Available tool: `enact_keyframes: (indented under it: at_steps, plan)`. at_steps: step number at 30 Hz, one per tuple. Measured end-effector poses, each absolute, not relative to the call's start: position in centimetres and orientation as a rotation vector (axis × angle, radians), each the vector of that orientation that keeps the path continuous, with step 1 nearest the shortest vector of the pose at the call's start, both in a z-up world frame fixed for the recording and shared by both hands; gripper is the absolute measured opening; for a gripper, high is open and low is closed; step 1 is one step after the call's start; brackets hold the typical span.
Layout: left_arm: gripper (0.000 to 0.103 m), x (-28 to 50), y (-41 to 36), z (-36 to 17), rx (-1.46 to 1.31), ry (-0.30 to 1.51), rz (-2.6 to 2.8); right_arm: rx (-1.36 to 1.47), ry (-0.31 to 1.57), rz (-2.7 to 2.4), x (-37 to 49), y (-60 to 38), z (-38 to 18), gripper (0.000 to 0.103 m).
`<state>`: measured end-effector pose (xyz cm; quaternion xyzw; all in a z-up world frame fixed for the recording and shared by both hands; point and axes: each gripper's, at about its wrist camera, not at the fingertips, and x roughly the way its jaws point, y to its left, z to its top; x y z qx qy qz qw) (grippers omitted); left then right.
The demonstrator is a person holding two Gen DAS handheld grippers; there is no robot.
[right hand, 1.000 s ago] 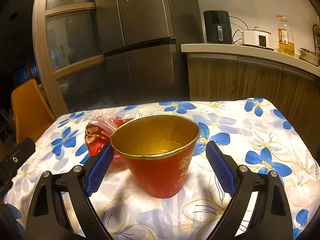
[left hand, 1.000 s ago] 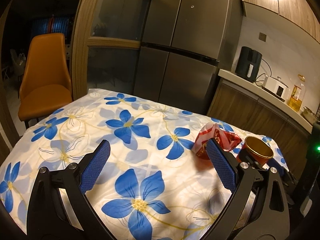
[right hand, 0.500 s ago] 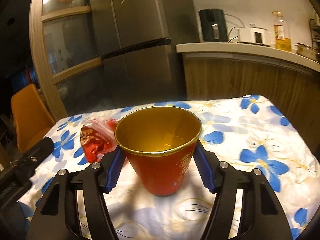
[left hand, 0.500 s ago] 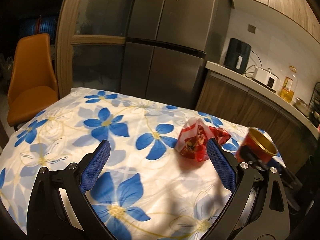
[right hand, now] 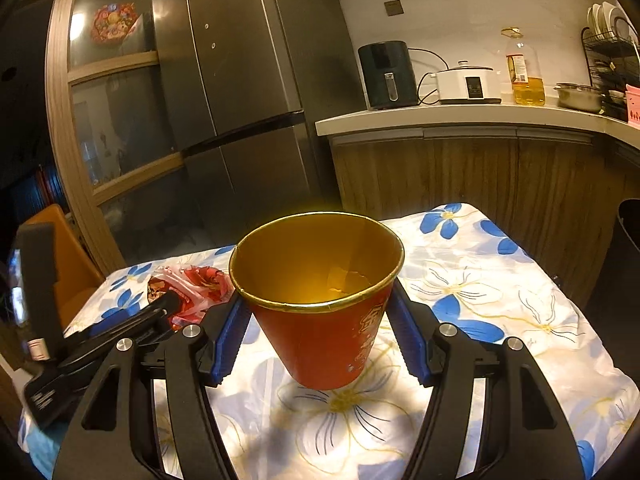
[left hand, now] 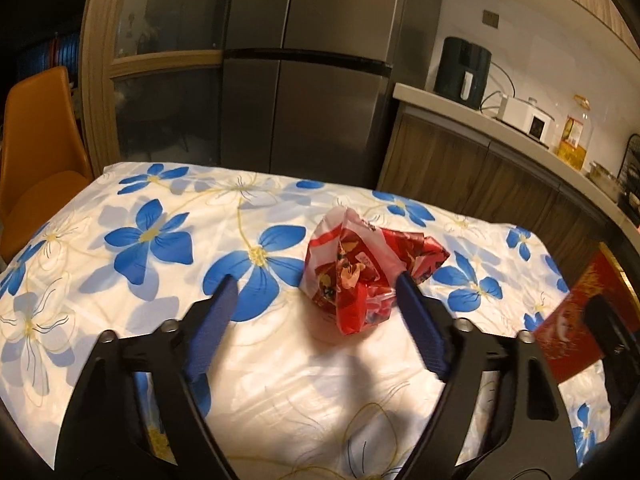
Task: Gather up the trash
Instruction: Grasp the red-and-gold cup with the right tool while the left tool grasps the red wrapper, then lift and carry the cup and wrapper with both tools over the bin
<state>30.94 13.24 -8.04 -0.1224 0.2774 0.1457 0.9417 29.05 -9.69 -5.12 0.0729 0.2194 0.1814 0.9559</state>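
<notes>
The right tongs (right hand: 316, 336) are closed on the red paper cup (right hand: 320, 320): one blue pad presses each side of its wall, just under the rim. The cup is upright, and its base seems to be slightly above the flowered cloth (right hand: 480, 280), though I cannot tell this for sure. The left tongs (left hand: 316, 300) are wide open and hold nothing; the two blue fingers (left hand: 212, 320) stand far apart over the cloth. The crumpled red wrapper (left hand: 360, 272) lies between their tips, closer to the right finger, which seems to touch its edge.

There are two pieces of trash: one cup and one wrapper. The cup is red outside with gold characters on the wall, and gold inside with a gold rim. At its bottom is some pale, torn material which I cannot identify. The wrapper is shiny red plastic with white parts and small colour prints, folded into a loose heap. It lies near the middle of the worktop, to the left of the cup and just behind it.

On the kitchen counter (right hand: 460, 118) behind stand one dark air fryer (right hand: 386, 74), one white cooker (right hand: 468, 84), one oil bottle (right hand: 524, 72) and one metal bowl (right hand: 578, 96). One grey fridge (right hand: 240, 80) stands at the back, and one orange chair (left hand: 36, 144) is beside the worktop on the left.
</notes>
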Motion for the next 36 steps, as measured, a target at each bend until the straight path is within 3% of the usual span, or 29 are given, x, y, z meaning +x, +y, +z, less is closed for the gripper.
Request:
enact_keyframes:
  at_steps: [3, 7, 13, 24, 36]
  plan:
    - [0.052, 31.2, 13.2, -8.4, -0.249, 0.583, 0.283, 0.147, 0.449, 0.365, 28.9, -10.3, -5.2, 0.065]
    - [0.018, 31.4, 13.0, -8.6, -0.245, 0.595, 0.266, 0.149, 0.448, 0.360, 28.4, -11.0, -5.2, 0.065]
    - [0.010, 30.8, 12.0, -8.3, -0.221, 0.573, 0.234, 0.153, 0.449, 0.355, 28.0, -11.8, -5.1, 0.065]
    - [0.008, 27.6, 10.5, -6.0, -0.218, 0.493, 0.200, 0.168, 0.426, 0.345, 26.7, -14.3, -4.4, 0.065]
    - [0.008, 25.0, 0.0, -0.4, -0.160, 0.370, -0.004, 0.192, 0.335, 0.232, 24.0, -22.1, -1.6, 0.065]
